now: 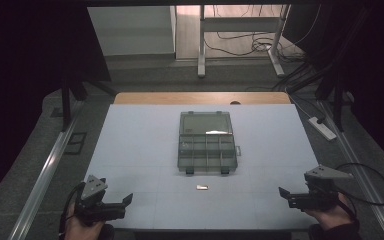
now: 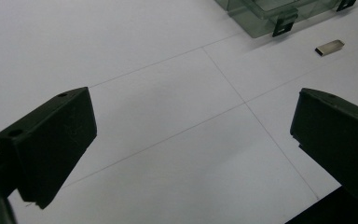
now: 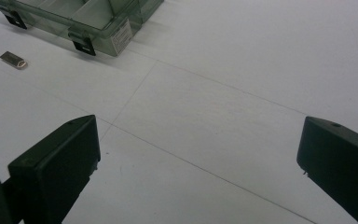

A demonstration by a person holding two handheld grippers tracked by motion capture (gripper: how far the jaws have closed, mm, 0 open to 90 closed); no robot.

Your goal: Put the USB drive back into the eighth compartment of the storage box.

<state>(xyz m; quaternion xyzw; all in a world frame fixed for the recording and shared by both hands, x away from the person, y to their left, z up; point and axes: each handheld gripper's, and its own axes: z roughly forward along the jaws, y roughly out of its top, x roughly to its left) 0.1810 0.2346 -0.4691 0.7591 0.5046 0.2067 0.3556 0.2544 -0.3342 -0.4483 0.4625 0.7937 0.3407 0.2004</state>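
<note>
Both claws sit near the front edge of the white table (image 1: 130,145); left claw (image 1: 128,199) and right claw (image 1: 282,192) are spread wide, holding nothing; between them the clear box (image 1: 207,142) lies open, a small metal piece (image 1: 202,187) just before it.

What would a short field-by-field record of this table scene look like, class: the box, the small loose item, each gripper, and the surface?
box: clear compartment box, lid open, at the middle of the mat
small item: little metal piece, lying on the mat just in front of the box, apart from it
left gripper: open, holding nothing, at the near left corner
right gripper: open, holding nothing, at the near right corner
surface: pale mat
</note>
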